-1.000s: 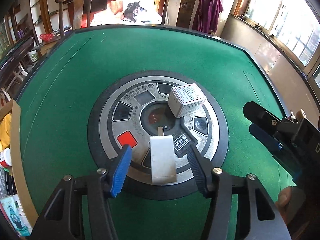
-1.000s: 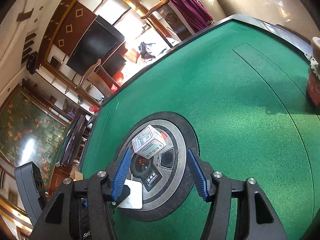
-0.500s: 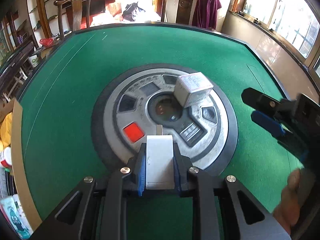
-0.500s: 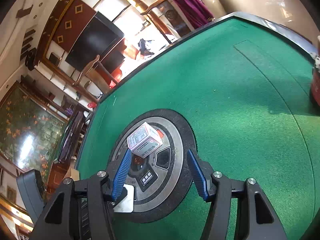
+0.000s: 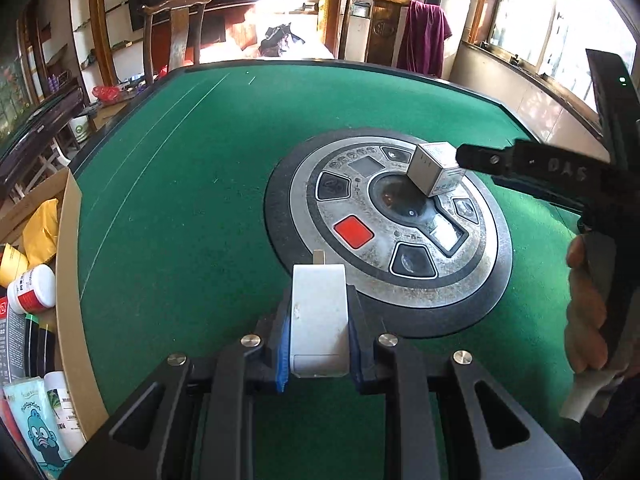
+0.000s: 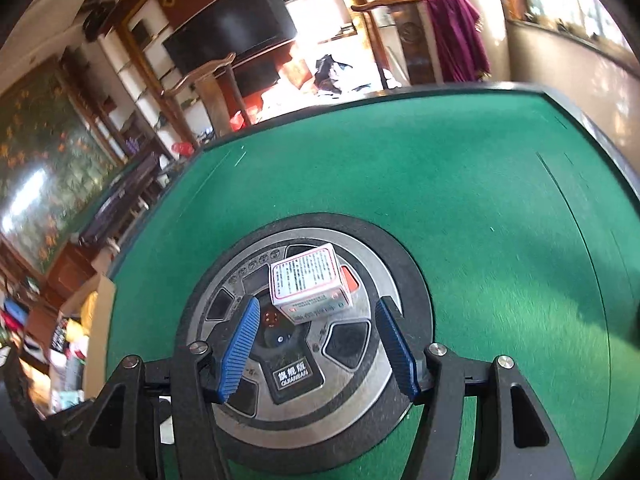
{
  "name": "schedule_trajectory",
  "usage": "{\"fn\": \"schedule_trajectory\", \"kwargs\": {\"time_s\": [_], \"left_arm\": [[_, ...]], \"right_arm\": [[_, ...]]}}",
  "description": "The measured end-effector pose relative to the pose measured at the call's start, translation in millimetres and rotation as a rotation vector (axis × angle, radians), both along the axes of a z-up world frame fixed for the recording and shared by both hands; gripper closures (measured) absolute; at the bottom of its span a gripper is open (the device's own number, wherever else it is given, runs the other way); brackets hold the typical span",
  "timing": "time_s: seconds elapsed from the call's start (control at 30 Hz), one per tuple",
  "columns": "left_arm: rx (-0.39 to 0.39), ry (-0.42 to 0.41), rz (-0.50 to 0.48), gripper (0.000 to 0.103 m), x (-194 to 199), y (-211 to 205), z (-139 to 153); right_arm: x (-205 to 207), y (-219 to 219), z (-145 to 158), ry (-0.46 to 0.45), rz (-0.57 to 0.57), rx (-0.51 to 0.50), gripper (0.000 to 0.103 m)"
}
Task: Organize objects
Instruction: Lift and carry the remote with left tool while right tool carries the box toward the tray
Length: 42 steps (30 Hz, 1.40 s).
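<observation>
My left gripper (image 5: 319, 316) is shut on a white plug block (image 5: 319, 312) with a metal prong at its far end, held over the green felt at the near rim of the round panel (image 5: 400, 280). A small white printed box (image 5: 434, 172) stands tilted on that panel's far side. In the right wrist view the box (image 6: 308, 280) sits just beyond my right gripper (image 6: 316, 312), which is open, its blue pads (image 6: 240, 344) apart from the box on either side. From the left wrist view, one black finger of the right gripper (image 5: 492, 158) reaches beside the box.
A green felt table (image 5: 200, 200) with a dark raised edge fills both views. An open cardboard box (image 5: 68, 280) with bottles and packets stands at the left edge. A hand (image 5: 588, 320) holds the right gripper's handle. Wooden chairs (image 5: 176, 32) stand beyond the far edge.
The left gripper shut on the white plug block and drew it back off the panel. The right gripper rolled upright and moved closer to the printed box.
</observation>
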<state>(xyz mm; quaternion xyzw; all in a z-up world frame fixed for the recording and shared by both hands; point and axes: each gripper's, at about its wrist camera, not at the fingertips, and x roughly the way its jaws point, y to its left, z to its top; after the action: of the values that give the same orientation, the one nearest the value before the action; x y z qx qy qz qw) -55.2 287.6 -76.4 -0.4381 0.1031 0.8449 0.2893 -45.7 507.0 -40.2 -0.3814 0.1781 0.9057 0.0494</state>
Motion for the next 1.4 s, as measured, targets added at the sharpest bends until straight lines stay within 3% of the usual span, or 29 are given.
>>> {"fn": "schedule_trajectory", "kwargs": {"time_s": [0.1,0.3,0.4,0.47,0.77,1.0,1.4], "left_arm": [[0.012,-0.013,0.002,0.081,-4,-1,0],[0.014,-0.006,0.008,0.081,-4,1,-1],[0.006,-0.013,0.01,0.081,-5,3,-5],[0.006,-0.007,0.009,0.081,-5,3,-6],[0.025,-0.012,0.023,0.081,-8,-1,-6],[0.036,0.045,0.043,0.081,-4,-5,4],[0.057,0.167,0.058,0.081,6,-11,28]], "right_arm": [[-14,-12,-4,-0.034,0.054,0.083,0.038],[-30,-18,-12,-0.062,0.054,0.146,0.038],[-32,-22,-20,-0.094,0.019,0.191,0.054],[-26,-25,-20,-0.087,0.007,0.205,0.054],[31,-38,-2,-0.027,-0.006,0.168,0.054],[65,-63,21,0.035,-0.007,0.161,0.054],[75,-84,27,0.075,0.027,0.187,0.054]]}}
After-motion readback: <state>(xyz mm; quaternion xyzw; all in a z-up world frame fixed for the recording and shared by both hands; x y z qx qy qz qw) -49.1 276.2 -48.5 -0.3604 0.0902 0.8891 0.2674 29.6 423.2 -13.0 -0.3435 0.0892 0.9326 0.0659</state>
